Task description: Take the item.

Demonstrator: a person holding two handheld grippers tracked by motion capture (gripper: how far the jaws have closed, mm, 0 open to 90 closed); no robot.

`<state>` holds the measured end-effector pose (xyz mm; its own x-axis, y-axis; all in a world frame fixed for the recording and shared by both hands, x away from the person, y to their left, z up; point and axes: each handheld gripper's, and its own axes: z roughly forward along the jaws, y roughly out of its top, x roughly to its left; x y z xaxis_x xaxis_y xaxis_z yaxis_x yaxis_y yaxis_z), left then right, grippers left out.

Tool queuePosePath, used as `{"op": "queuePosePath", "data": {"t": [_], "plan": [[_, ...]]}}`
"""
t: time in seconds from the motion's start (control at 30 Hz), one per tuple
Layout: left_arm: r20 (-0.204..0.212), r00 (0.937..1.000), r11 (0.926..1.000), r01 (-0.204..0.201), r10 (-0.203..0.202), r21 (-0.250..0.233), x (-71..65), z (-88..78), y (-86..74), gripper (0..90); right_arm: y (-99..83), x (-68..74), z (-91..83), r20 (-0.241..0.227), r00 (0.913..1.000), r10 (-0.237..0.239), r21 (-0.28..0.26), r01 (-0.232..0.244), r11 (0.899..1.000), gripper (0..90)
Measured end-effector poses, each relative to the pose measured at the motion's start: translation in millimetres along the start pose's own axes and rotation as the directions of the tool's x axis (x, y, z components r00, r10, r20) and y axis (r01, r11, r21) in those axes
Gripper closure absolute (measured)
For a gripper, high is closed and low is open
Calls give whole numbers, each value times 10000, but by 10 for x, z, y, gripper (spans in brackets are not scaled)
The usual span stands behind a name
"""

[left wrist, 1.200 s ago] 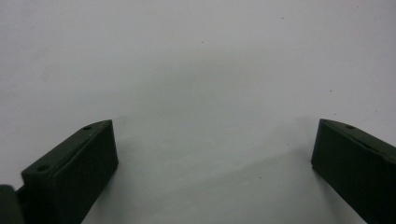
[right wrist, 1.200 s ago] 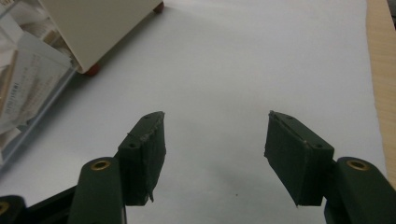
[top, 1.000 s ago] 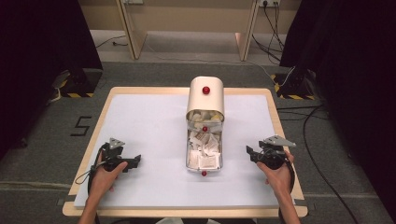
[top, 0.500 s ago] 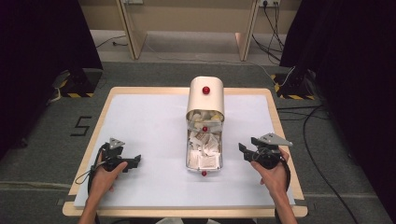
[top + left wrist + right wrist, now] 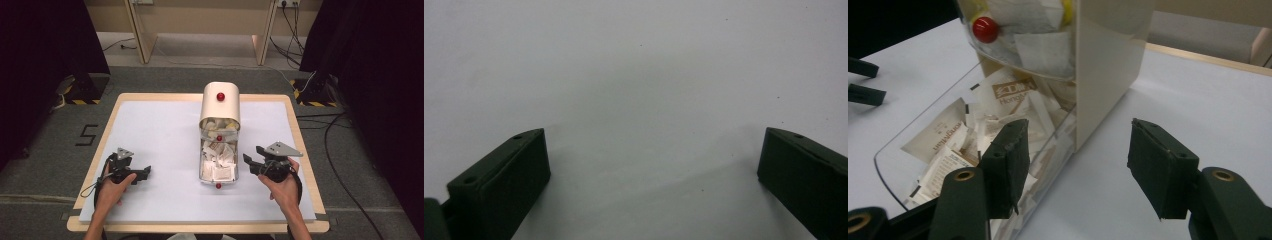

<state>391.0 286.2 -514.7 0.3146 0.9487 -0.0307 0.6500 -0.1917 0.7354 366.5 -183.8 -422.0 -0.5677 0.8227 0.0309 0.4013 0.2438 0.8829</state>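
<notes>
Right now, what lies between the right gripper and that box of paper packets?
Nothing: bare white tabletop separates right gripper from packet box, seen in the high view.

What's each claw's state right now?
Left claw: open, empty, over the white table top.
Right claw: open, empty, beside the cream dispenser's clear packet tray.

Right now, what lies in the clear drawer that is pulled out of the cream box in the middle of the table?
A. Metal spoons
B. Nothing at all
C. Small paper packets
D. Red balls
C: the clear drawer of the cream box holds a heap of small white and brown printed paper packets, seen from above and in the right gripper view.
</notes>
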Motion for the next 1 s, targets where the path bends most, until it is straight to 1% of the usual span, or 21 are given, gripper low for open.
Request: {"op": "queuePosePath", "data": {"t": [0.2, 0.37, 0.57, 0.83, 0.93, 1.0], "plan": [[3, 10000, 10000, 6, -6, -4, -1, 0, 0, 0, 64, 97, 26, -298, 9995, -123, -151, 119, 9998, 421], [1, 10000, 10000, 3, -3, -5, 0, 0, 0, 0, 105, 186, 70, -555, 9980, -305, -163, 297, 9994, 423], [2, 10000, 10000, 5, -5, -6, 0, 0, 0, 0, 126, 268, 163, -805, 9956, -477, -43, 475, 9989, 419], [0, 10000, 10000, 2, -2, -6, 0, 0, -1, 0, 140, 341, 316, -1099, 9924, -545, 179, 568, 9982, 410], [2, 10000, 10000, 3, -3, -2, 0, 0, 0, 0, 146, 354, 376, -1115, 9920, -595, 249, 627, 9977, 401], [1, 10000, 10000, 1, -1, -3, 0, 0, -1, 0, 150, 357, 412, -1111, 9924, -530, 299, 567, 9979, 391]]}}
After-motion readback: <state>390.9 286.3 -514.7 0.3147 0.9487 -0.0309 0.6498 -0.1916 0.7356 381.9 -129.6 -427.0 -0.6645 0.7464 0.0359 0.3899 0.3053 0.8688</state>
